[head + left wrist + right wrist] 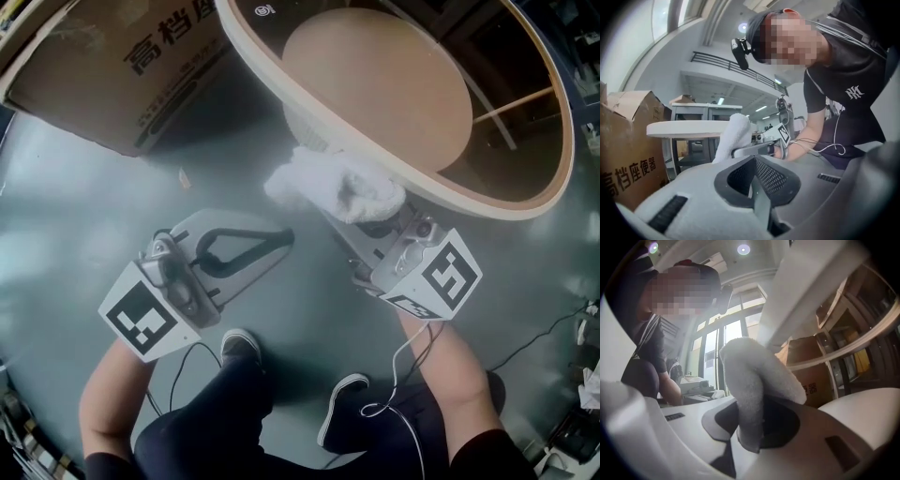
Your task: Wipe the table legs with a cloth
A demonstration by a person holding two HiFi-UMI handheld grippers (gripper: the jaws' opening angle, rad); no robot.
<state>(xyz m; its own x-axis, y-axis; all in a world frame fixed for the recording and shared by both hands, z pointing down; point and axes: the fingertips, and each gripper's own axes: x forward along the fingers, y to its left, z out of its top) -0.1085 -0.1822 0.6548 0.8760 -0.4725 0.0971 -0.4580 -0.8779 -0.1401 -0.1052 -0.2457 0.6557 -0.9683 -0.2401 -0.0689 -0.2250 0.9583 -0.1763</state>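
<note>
My right gripper (364,223) is shut on a white fluffy cloth (334,184) just beneath the rim of the round table (487,204). In the right gripper view the cloth (750,380) bulges out of the gripper (751,439) and presses against a white slanted table leg (797,296). My left gripper (277,242) lies low over the grey floor, to the left of the cloth, with its jaws shut on nothing. The left gripper view looks over that gripper (757,187) at the cloth (733,136) and the table top (689,129).
A large brown cardboard box (122,66) stands at the upper left, close to the table. The person's dark shoes (242,345) are planted between the grippers. A white cable (394,394) hangs from the right gripper. More clutter lines the right edge of the floor.
</note>
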